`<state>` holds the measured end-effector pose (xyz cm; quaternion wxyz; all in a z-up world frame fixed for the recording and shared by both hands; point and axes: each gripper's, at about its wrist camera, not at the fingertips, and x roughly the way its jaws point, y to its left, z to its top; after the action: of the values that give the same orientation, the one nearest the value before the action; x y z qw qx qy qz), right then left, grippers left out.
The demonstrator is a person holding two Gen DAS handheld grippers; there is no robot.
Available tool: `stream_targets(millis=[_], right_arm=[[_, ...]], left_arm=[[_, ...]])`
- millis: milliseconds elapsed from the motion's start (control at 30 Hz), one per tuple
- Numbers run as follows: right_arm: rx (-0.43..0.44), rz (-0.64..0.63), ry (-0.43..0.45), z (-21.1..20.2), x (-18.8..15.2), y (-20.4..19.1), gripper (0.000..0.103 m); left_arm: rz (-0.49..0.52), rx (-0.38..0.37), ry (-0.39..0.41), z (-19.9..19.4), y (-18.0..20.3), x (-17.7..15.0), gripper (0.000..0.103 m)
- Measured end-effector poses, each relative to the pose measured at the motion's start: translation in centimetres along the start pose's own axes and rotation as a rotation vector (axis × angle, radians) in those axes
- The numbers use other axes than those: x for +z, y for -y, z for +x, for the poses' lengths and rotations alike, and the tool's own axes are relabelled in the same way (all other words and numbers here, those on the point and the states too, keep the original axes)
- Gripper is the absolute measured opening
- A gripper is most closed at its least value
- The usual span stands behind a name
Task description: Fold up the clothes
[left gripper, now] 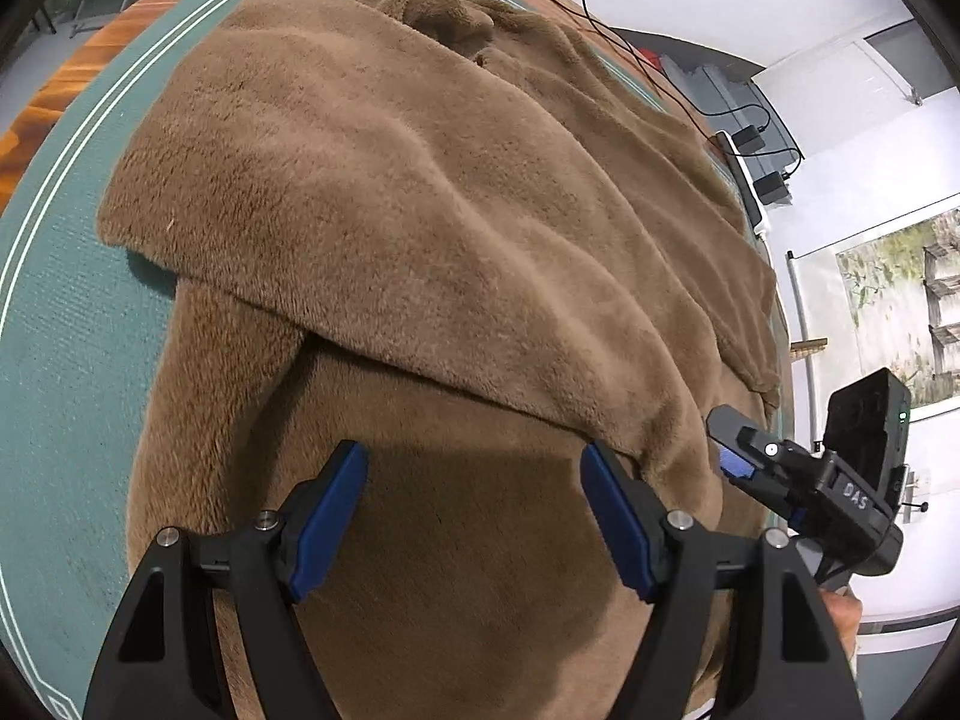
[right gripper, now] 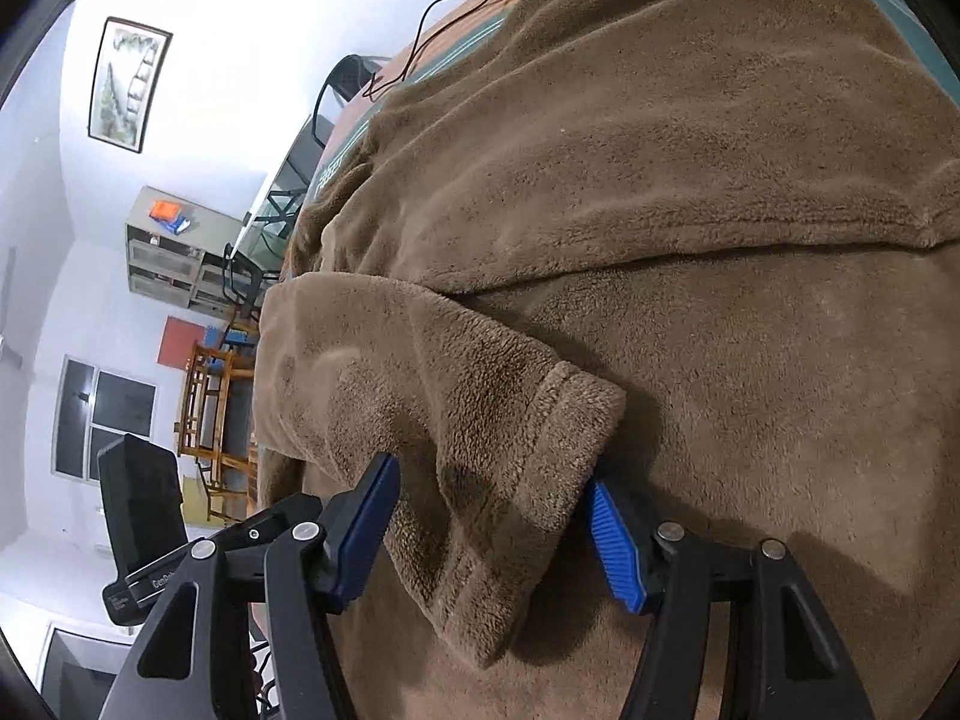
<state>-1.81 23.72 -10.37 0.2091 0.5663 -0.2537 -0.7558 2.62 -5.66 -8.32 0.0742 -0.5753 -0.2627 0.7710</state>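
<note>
A brown fleece garment (left gripper: 420,210) (right gripper: 750,150) lies spread over the green table mat (left gripper: 60,360). One sleeve is folded across its body. My left gripper (left gripper: 474,480) hangs open just above the garment's lower body, and nothing sits between its blue pads (left gripper: 327,522). My right gripper (right gripper: 489,510) has the sleeve cuff (right gripper: 516,480) filling the gap between its jaws, with the fabric against both pads. In the left wrist view, the right gripper (left gripper: 735,450) shows at the garment's right edge, at the end of the folded sleeve.
Black cables (left gripper: 600,30) and two power adapters (left gripper: 774,186) lie along the far right side of the table. A hand (left gripper: 846,618) holds the right gripper. Beyond the table edge are shelves (right gripper: 174,252), wooden chairs (right gripper: 210,414) and a wall picture (right gripper: 126,84).
</note>
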Motion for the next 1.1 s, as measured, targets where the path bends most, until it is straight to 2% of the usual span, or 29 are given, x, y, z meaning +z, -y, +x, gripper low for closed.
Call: stream_targets(millis=[67, 133, 167, 200, 333, 433, 500, 633, 667, 733, 867, 933, 967, 1000, 1033, 1100], right_arm=[[-0.016, -0.009, 0.002, 0.3, 0.1, -0.1, 0.065], [-0.047, -0.041, 0.009, 0.4, 0.2, -0.6, 0.059], [-0.064, -0.065, 0.016, 0.4, 0.1, -1.0, 0.038], [-0.067, -0.085, 0.022, 0.4, 0.1, -1.3, 0.028], [-0.103, -0.204, 0.106, -1.4, 0.5, -4.1, 0.023], [-0.113, -0.275, 0.209, -4.2, 1.9, -6.6, 0.019], [-0.111, -0.302, 0.291, -6.7, 3.1, -8.1, 0.008], [-0.124, -0.354, 0.443, -11.2, 5.4, -10.7, 0.008], [-0.135, -0.366, 0.465, -11.9, 5.9, -11.1, 0.008], [-0.132, -0.359, 0.432, -11.9, 7.0, -10.7, 0.008], [-0.155, -0.275, 0.340, -9.4, 7.3, -8.1, 0.012], [-0.190, -0.243, 0.289, -7.7, 6.6, -6.6, 0.025], [-0.204, -0.222, 0.264, -6.9, 6.3, -5.7, 0.043], [-0.211, -0.198, 0.246, -6.3, 6.1, -4.7, 0.066], [-0.210, -0.171, 0.229, -5.8, 5.8, -3.7, 0.071], [-0.177, -0.116, 0.198, -5.0, 5.2, -1.7, 0.071]], left_arm=[[-0.005, 0.002, 0.002, 0.0, -0.1, 0.2, 0.078], [-0.011, 0.005, 0.005, -0.1, -0.3, 0.5, 0.078], [-0.012, 0.005, 0.008, -0.3, -0.4, 0.7, 0.078], [-0.013, 0.006, 0.010, -0.4, -0.5, 0.8, 0.078], [-0.026, 0.011, 0.025, -0.9, -1.2, 1.6, 0.078], [-0.054, 0.022, 0.055, -1.7, -2.2, 2.5, 0.078], [-0.076, 0.023, 0.078, -2.3, -2.9, 3.2, 0.078], [-0.108, 0.028, 0.111, -3.2, -4.0, 4.2, 0.078], [-0.116, 0.023, 0.116, -3.3, -4.1, 4.4, 0.078], [-0.123, 0.018, 0.115, -2.9, -3.9, 4.8, 0.078], [-0.125, 0.023, 0.107, -2.2, -4.0, 5.0, 0.078], [-0.135, 0.021, 0.101, -2.1, -4.5, 4.8, 0.078], [-0.140, 0.020, 0.099, -2.1, -4.8, 4.7, 0.078], [-0.143, 0.019, 0.097, -2.1, -5.1, 4.7, 0.078], [-0.144, 0.019, 0.095, -1.7, -4.7, 5.0, 0.078], [-0.139, 0.023, 0.093, -1.5, -4.6, 4.9, 0.078]])
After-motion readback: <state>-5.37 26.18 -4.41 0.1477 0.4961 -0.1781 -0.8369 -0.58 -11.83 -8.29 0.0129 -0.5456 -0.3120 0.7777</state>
